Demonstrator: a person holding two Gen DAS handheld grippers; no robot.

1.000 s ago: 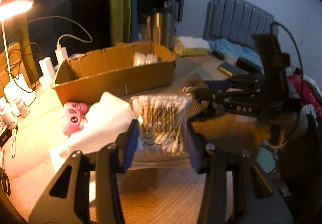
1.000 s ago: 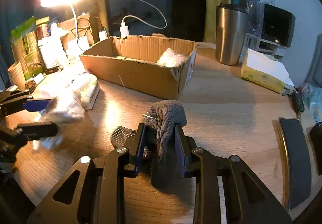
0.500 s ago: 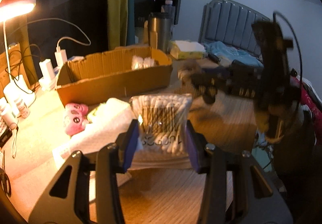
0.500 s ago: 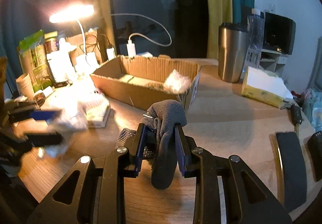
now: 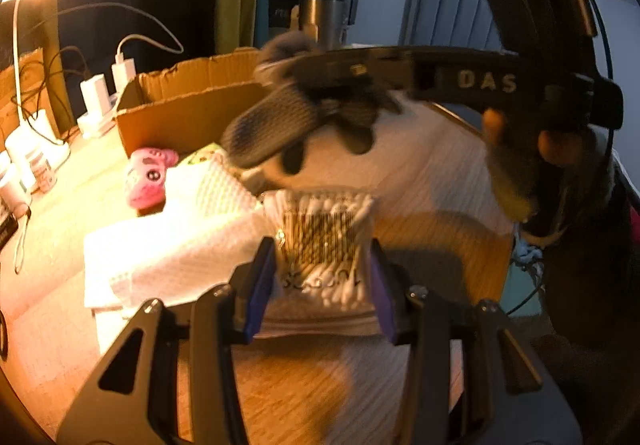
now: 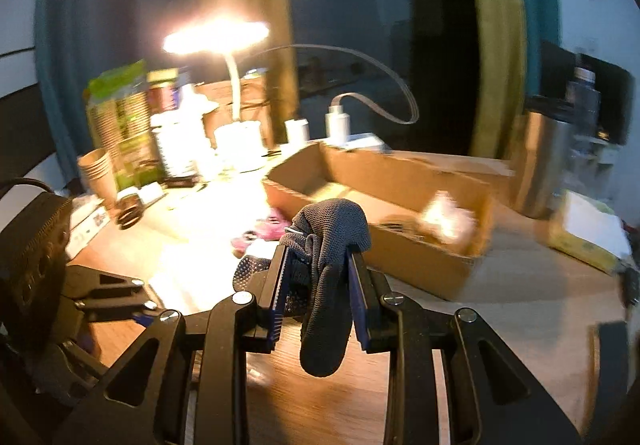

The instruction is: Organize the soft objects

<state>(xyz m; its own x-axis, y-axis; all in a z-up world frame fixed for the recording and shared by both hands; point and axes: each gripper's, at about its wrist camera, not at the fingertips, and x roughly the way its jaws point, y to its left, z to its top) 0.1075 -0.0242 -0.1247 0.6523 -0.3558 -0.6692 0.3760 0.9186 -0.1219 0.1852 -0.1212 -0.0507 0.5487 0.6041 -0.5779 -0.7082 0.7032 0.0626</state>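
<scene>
Two grips are loaded. Your corrugated cardboard box point(image 6: 384, 213) sits mid-frame on the wood-grain table point(image 6: 520, 305). Your right gripper point(image 6: 318, 285) pinches a knitted grey glove point(image 6: 328, 285), drooping centre-frame. Your left gripper point(image 5: 320, 273) clamps a crinkly bag of cotton swabs point(image 5: 320, 241), lower centre.

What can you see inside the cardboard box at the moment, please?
In the right wrist view, the cardboard box holds one crinkly white packet near its right end. The grey glove hides part of the floor.
</scene>
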